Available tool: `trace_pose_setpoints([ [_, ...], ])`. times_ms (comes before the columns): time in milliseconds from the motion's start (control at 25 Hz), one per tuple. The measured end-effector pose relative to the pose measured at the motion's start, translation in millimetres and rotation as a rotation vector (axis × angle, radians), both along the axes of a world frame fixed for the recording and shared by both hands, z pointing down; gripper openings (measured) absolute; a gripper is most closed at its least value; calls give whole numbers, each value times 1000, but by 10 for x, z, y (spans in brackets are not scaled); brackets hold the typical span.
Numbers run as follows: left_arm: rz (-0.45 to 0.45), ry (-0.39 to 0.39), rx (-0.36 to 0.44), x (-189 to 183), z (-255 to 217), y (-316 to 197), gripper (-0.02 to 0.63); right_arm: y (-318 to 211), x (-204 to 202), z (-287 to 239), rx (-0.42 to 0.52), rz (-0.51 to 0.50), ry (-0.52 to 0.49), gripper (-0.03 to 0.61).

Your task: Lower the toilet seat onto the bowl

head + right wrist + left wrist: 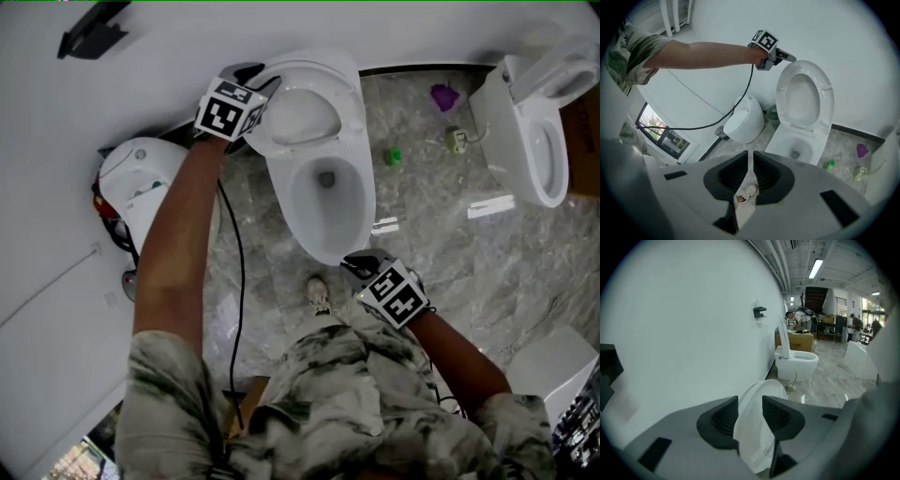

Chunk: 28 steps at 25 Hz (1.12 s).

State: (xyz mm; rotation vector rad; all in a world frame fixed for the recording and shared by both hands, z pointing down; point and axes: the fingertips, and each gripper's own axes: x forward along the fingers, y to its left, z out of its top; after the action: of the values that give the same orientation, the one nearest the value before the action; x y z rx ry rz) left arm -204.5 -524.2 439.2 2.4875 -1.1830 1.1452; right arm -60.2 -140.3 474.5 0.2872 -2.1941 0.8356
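At the top edge of the toilet seat, which stands upright by the wall, your left gripper is clamped on the white rim. It's a high hold, likely for leverage to tip it forward. Seat not yet lowered; bowl open below. Your right gripper hangs off the bowl's front, jaws drawn together on nothing, clear of the seat's path.

no readable text or labels anywhere
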Motion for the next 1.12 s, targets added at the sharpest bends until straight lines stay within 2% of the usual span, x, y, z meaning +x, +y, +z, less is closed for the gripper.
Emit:
trace_pose_setpoints([
  [360, 28, -83, -37, 7, 265, -158, 173, -49, 117, 147, -31, 13, 12, 57],
  [480, 19, -103, -28, 20, 292, -184, 161, -60, 164, 196, -34, 23, 16, 57],
  [600, 0, -94, -9, -1, 284, -200, 132, -85, 190, 212, -21, 42, 9, 55],
  [1120, 8, -57, -8, 25, 248, -35, 127, -48, 126, 217, -5, 76, 14, 54],
])
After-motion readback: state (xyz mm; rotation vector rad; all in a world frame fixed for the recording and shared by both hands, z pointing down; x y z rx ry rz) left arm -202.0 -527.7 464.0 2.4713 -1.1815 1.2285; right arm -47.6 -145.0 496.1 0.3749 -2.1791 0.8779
